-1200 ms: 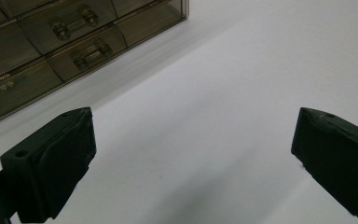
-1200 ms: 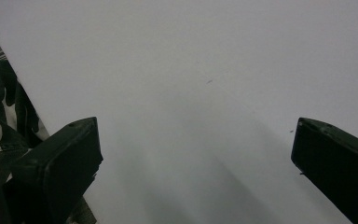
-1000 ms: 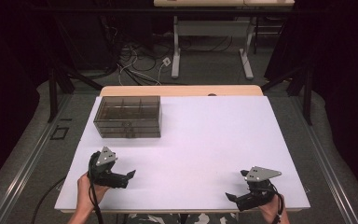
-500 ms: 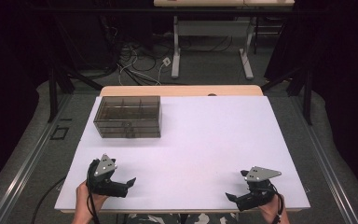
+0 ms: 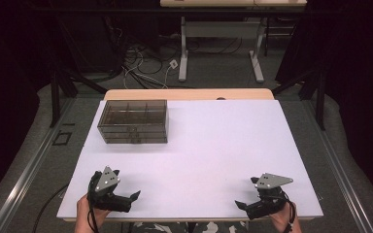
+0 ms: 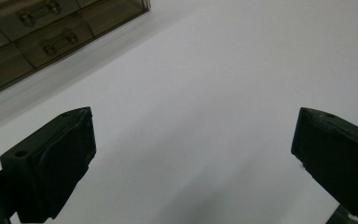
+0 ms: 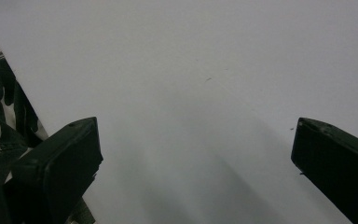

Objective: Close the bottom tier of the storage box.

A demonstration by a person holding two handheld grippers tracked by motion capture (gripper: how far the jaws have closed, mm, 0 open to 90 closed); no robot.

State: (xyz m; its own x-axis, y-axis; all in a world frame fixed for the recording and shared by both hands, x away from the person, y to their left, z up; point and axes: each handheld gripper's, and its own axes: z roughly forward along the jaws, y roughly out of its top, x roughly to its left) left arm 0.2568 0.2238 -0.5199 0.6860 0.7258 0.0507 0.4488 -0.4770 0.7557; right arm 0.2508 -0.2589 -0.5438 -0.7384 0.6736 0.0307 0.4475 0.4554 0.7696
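A smoky translucent drawer box (image 5: 133,121) stands at the far left of the white table (image 5: 223,141). In the left gripper view, the drawer box (image 6: 37,37) fills the upper left corner, its small drawer fronts with handles facing me. My left gripper (image 5: 126,183) rests near the front left edge, open, with nothing between its jaws (image 6: 193,140). At the front right edge my right gripper (image 5: 245,192) is also open and empty over bare tabletop (image 7: 196,149). Both are far from the box.
The person's camouflage clothing (image 7: 0,107) shows past the table's front edge. Beyond the table's far wooden edge (image 5: 189,93) are another desk's legs (image 5: 183,53) and cables on the floor (image 5: 141,73). Dark curtains flank both sides.
My left gripper has drawn back toward the front edge of the table and turned slightly. The right gripper and the drawer box have stayed put.
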